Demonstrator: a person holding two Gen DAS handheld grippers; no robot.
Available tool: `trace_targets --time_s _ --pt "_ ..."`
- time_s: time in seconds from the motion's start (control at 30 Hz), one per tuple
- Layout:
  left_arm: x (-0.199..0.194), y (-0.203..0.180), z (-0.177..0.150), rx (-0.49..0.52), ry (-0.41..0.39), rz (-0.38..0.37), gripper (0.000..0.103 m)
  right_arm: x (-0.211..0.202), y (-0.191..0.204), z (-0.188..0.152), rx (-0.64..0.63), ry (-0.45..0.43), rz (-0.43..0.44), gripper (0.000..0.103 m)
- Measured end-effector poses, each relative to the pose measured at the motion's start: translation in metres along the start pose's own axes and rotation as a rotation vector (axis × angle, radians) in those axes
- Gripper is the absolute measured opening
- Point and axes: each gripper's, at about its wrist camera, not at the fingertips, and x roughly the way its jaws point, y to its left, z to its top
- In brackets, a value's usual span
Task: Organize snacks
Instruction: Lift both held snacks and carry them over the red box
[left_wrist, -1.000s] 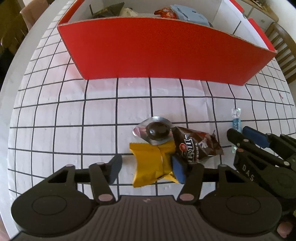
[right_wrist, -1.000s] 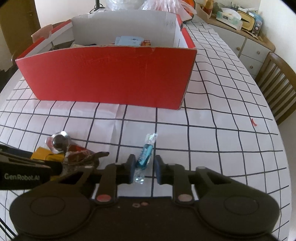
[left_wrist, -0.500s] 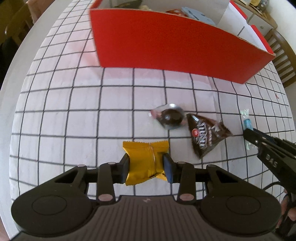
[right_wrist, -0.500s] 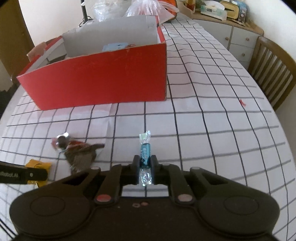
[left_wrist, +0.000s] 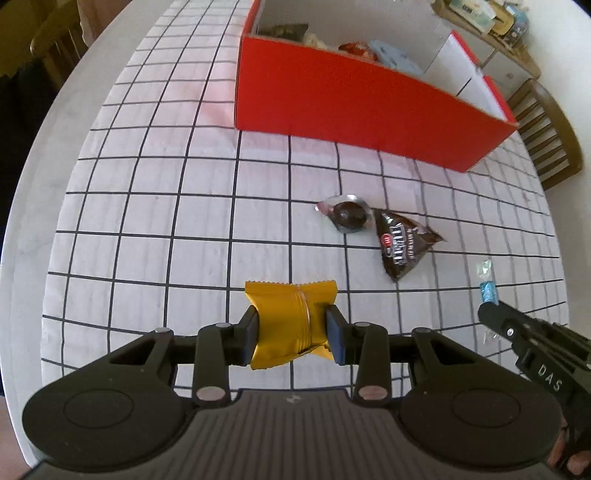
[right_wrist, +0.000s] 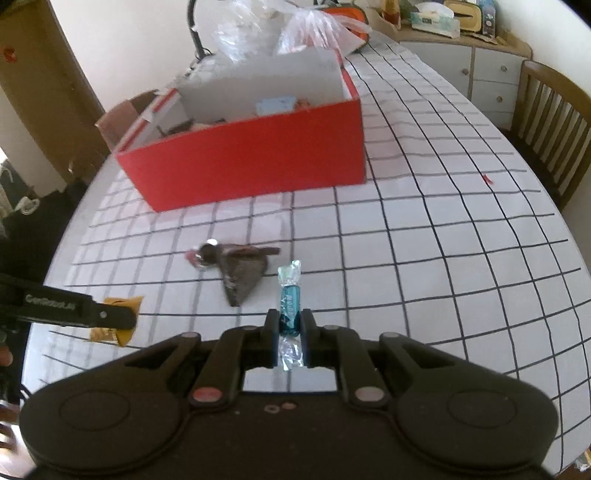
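Observation:
My left gripper (left_wrist: 291, 332) is shut on a yellow snack packet (left_wrist: 290, 317) and holds it above the checked tablecloth. My right gripper (right_wrist: 290, 328) is shut on a blue wrapped candy (right_wrist: 290, 299), also lifted. The candy shows at the right of the left wrist view (left_wrist: 488, 290). A brown M&M's bag (left_wrist: 400, 243) and a round chocolate in silver wrap (left_wrist: 349, 216) lie on the cloth between the grippers and the red box (left_wrist: 369, 107). The box holds several snacks.
The red box (right_wrist: 251, 158) stands open at the far side of the table. Plastic bags (right_wrist: 295, 33) lie behind it. A wooden chair (right_wrist: 550, 122) and a white sideboard (right_wrist: 476, 70) stand to the right. The table edge (left_wrist: 33, 184) curves at left.
Both grippers closed on their snacks and rose from the cloth. The left one took the yellow packet, the right one the blue candy. Both views pulled back from the box.

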Motion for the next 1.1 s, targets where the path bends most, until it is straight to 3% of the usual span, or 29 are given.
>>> trace_targets --time_s 0.3,0.47,0.83,1.1 --pt "-0.044 -0.012 0.009 0.064 -0.104 -0.05 0.037 -0.033 0.024 0.027 -0.024 -0.097 0.053 0.009" --pt "-0.061 -0.03 0.025 0.126 -0.162 -0.038 0.037 -0.039 0.033 0.057 -0.041 -0.146 0.067 0.009" --pt "-0.095 -0.052 0.099 0.162 -0.306 0.009 0.037 -0.039 0.038 0.132 -0.087 -0.235 0.063 0.009" --pt "-0.08 -0.056 0.156 0.185 -0.309 0.057 0.037 -0.006 0.027 0.174 -0.112 -0.193 0.021 0.009"
